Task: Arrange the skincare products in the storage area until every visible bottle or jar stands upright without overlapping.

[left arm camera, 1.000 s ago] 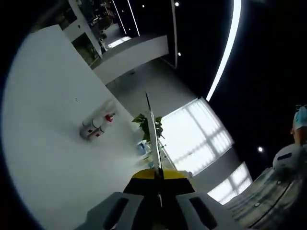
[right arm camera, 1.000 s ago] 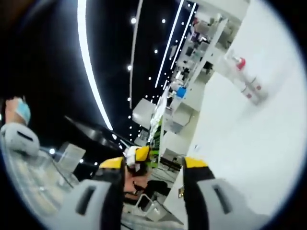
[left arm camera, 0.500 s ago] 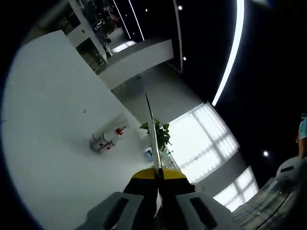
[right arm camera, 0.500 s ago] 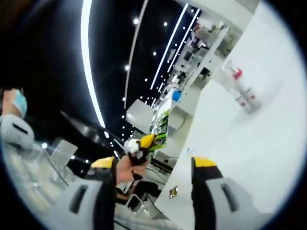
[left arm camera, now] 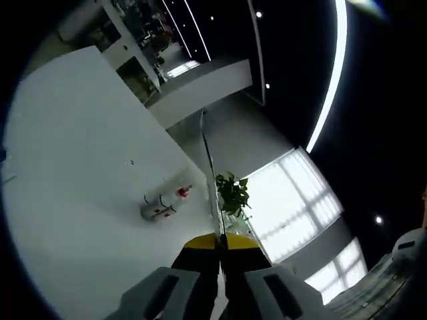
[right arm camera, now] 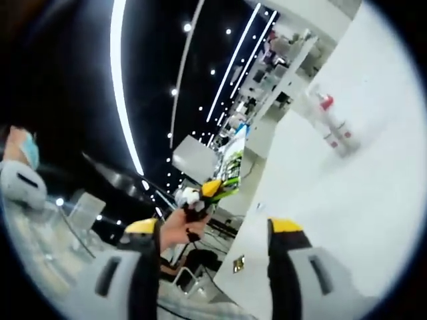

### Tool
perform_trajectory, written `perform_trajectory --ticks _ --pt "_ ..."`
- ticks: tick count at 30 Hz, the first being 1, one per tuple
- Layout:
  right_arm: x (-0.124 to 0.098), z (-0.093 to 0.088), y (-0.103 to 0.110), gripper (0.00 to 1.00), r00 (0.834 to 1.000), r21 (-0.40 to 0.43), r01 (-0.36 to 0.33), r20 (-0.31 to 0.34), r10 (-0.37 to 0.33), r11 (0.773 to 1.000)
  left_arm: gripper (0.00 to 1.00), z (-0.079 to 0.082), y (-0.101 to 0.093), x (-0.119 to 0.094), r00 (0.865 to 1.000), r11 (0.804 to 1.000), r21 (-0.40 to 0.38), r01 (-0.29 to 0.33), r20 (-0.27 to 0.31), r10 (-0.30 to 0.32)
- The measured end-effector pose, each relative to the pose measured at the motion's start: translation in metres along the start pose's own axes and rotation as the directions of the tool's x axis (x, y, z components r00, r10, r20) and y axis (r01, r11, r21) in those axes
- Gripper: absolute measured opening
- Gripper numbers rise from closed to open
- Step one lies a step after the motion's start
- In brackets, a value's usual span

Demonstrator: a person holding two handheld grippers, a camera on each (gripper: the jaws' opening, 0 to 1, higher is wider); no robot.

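My left gripper (left arm camera: 220, 241) is shut, its yellow tips pressed together; a thin dark line rises from between them. It points at a broad white surface (left arm camera: 73, 167), against which two pale bottle-like cylinders (left arm camera: 162, 205) sit, one with a red top. My right gripper (right arm camera: 213, 230) is open with nothing between its jaws. In the right gripper view the same cylinders (right arm camera: 331, 125) sit far off at the upper right. The left gripper (right arm camera: 203, 192) shows there too, held by a hand (right arm camera: 175, 230). No skincare jar can be made out.
A potted plant (left arm camera: 231, 193) stands before a bright window (left arm camera: 293, 200). Overhead is a dark ceiling with a long light strip (right arm camera: 123, 87). A person's pale sleeve (right arm camera: 23, 190) is at the left of the right gripper view. Shelving (right arm camera: 280, 60) stands far back.
The right gripper's jaws have spread wider. Both cameras have swung a little, so the cylinders sit elsewhere in each view. In the right gripper view the hand with the left gripper has risen.
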State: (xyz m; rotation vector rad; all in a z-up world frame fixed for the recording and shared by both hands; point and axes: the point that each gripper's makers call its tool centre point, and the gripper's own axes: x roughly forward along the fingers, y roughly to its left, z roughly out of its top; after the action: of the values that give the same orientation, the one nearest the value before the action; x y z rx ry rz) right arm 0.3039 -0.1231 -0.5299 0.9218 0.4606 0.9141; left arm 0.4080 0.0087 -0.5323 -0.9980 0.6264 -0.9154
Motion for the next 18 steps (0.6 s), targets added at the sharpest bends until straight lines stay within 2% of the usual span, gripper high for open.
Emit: perform_trajectory --ticks 8,18 --pt "0.009 -0.003 0.004 0.63 1.000 0.010 -0.013 -0.023 0.013 1.000 0.00 0.003 0.006 0.004 1.000 1.000 -0.008 -0.013 0.010 0.013" --pt "0.002 -0.006 -0.001 0.65 1.000 0.035 -0.002 -0.021 0.003 0.999 0.00 0.006 0.022 0.013 0.999 0.999 -0.019 -0.047 -0.009 0.047"
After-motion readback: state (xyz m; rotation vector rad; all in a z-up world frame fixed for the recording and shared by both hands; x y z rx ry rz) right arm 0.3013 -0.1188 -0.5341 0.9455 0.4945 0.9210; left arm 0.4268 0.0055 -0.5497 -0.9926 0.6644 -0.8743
